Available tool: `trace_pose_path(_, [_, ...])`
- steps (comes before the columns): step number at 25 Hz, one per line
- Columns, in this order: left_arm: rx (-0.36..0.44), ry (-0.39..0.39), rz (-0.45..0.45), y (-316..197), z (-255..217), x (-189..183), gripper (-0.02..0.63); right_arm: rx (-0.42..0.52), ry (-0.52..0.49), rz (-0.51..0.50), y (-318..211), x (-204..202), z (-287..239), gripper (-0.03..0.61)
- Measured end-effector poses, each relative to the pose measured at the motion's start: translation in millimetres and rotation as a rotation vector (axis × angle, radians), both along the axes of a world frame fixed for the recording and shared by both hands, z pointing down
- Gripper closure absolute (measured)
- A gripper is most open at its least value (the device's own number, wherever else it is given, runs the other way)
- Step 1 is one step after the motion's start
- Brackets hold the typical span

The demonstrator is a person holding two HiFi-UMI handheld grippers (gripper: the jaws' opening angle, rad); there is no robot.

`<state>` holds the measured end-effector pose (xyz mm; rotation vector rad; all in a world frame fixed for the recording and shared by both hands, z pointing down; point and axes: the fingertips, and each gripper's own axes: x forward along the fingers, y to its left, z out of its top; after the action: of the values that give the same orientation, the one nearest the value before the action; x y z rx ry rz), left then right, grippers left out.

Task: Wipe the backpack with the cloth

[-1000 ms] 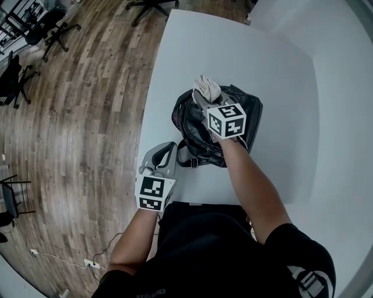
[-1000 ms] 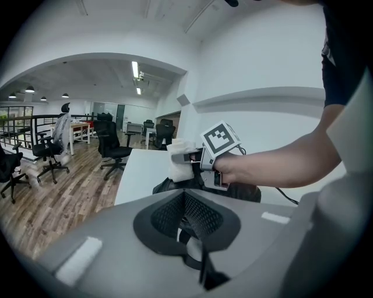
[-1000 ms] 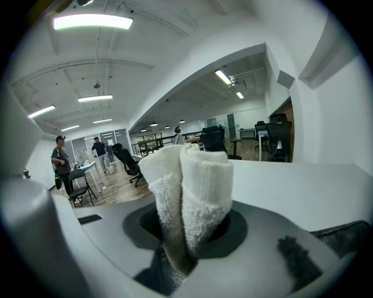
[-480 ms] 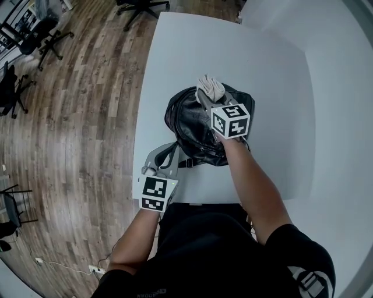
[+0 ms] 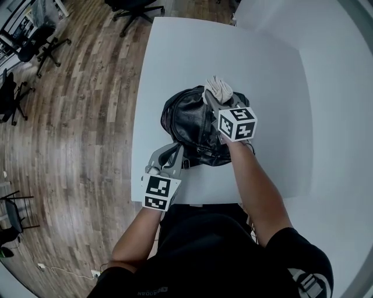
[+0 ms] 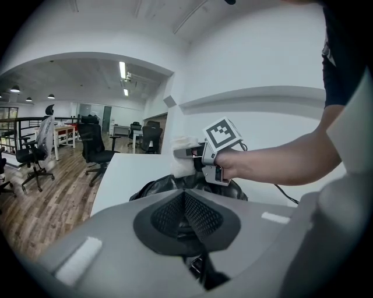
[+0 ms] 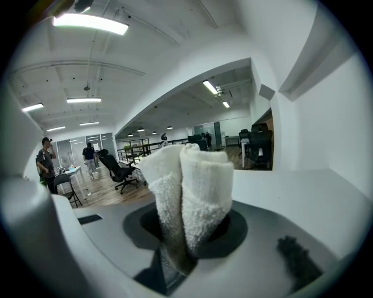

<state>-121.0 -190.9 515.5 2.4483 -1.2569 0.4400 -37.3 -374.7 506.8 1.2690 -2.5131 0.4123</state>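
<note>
The black backpack (image 5: 195, 125) lies slumped near the middle of the white worktop (image 5: 268, 64), close to the person's edge of it, its glossy front facing up. The white cloth (image 5: 220, 88) sits at the far upper edge of the bag, bunched into a thick fold and, as far as I can see from above, resting against the bag's top. The right claw (image 5: 213, 99) is clamped on that cloth; looking along the jaws, the terry roll (image 7: 187, 186) stands up between them and fills the gap, pinched at its lower end. The right forearm reaches across the bag from the near side. At the near left corner of the bag, the left claw (image 5: 173, 156) has its jaws drawn together on a black strap (image 5: 185, 163) that comes off the backpack's lower edge; from that claw's own camera the dark webbing (image 6: 203, 269) shows squeezed between the meeting pads. Beyond the worktop, to the left, runs wood-plank floor (image 5: 76, 116) with black office chairs (image 5: 131, 7) standing on it.
</note>
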Motion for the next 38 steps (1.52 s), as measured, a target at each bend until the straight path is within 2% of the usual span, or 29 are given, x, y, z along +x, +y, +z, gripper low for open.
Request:
trace_pose_path(27, [0.044, 0.025, 0.118, 3.4, -18.6, 57.3, 0.609, 0.087, 0.002, 0.198, 18.9, 116.8, -54.7, 0.471])
trace_pose_path(38, [0.048, 0.027, 0.133, 8.5, -22.1, 62.6, 0.609, 0.101, 0.026, 0.256, 34.2, 146.4, -66.0, 0.471])
